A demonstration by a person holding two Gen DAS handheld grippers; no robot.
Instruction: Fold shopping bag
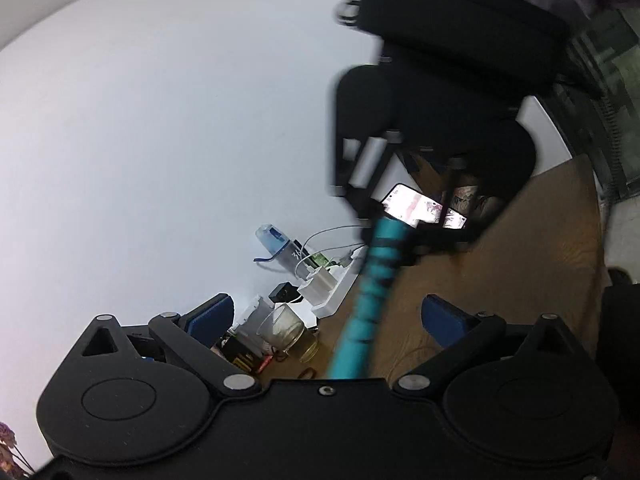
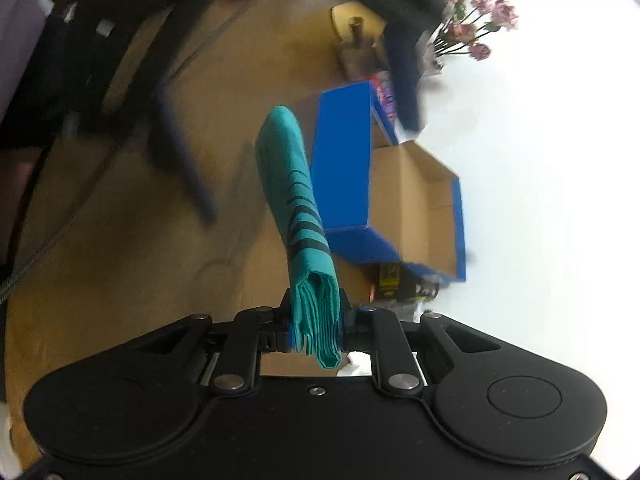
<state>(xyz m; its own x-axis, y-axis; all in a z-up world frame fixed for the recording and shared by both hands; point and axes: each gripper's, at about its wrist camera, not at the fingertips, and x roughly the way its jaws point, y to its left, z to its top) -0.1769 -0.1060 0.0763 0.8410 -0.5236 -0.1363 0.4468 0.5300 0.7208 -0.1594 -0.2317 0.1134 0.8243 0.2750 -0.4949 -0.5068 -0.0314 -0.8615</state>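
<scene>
My right claw (image 2: 316,330) clamped tight on folded teal fabric shopping bag w/ black stripes (image 2: 298,208), held above wooden worktop (image 2: 120,260). My left claw (image 1: 328,316) wide apart; bag strip passes between fingers, contact unclear.

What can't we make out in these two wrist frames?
- Far end of the teal bag, left wrist view: hidden where it runs into the motion-blurred right gripper.
- Phone screen, same view: too small, partly covered by that gripper.
- Left gripper, right wrist view: motion-blurred, cut by the top edge.
- Items below the blue box: blurred, unreadable.
</scene>
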